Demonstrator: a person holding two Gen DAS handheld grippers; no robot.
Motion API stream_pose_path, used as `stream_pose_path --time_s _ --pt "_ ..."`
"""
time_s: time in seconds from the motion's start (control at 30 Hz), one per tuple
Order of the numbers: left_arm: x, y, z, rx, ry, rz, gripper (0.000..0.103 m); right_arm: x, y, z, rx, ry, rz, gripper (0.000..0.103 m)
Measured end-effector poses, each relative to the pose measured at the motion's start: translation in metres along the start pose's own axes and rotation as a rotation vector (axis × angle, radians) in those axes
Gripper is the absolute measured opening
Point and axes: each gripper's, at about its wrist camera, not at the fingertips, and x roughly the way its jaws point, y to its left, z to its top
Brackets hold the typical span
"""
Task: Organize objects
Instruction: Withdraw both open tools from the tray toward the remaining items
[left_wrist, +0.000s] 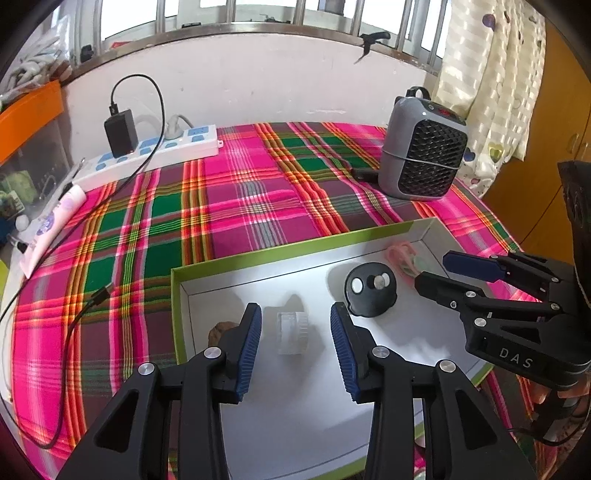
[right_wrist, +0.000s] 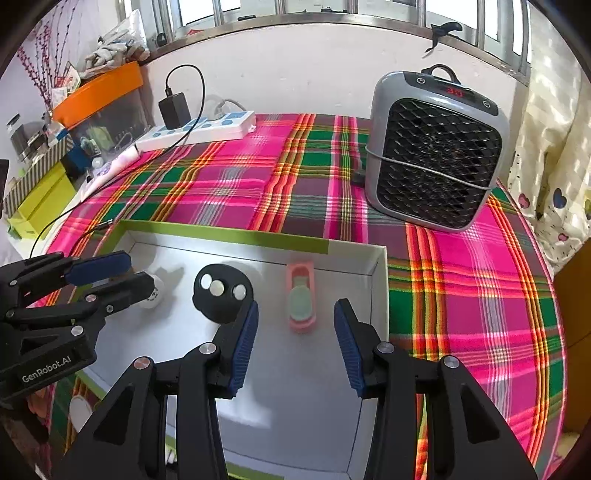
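Behind your work a white wall under a barred window is closing the scene, and a bright plaid cloth (left_wrist: 236, 206) is covering the whole surface. On it, at the back right, a grey heater (right_wrist: 436, 147) is standing, and at the back left a white power strip (left_wrist: 155, 155) is lying with a black charger plugged in. Nearer to you the open box (right_wrist: 229, 234), white inside with a green rim, is taking most of the space. You are holding the left gripper (left_wrist: 295, 343) above the left part of this box with its jaws apart and nothing between the pads; the clear plastic roll (left_wrist: 291, 332) is lying on the box floor just beyond the tips, a little left of their middle, and it seems to be resting on its side. A small brown piece (left_wrist: 221, 328) is half hiding behind the left finger. The right gripper (right_wrist: 295, 339) is also standing released and empty, and the pink holder (right_wrist: 301, 295) is lying just ahead of it, with its long axis pointing away from you, along the fingers. The black round disc (right_wrist: 221, 291) is sitting between the two grippers, just beside the right one. I judge that each hand is already nearest to its own object, so for the pink holder the jaws are closing across its short side.
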Motion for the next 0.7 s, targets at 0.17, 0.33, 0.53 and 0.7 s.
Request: stream_pose_path --time_s 0.17,0.33,0.53,0.7 --pt "-0.008 0.0 -0.005 -0.003 -0.009 0.001 0.038 -0.008 0.002 -0.005 0.004 -0.009 0.0 0.044" --pt "-0.018 -0.001 -0.01 -0.006 -0.019 0.008 0.039 -0.017 0.005 -0.01 0.005 -0.021 0.0 0.044" --pt "-0.032 0.0 -0.018 -0.009 -0.041 0.009 0.039 -0.027 0.008 -0.018 0.012 -0.03 0.003 0.044" --pt "-0.043 0.003 -0.028 -0.027 -0.056 0.008 0.039 -0.038 0.009 -0.028 0.019 -0.045 0.008 0.044"
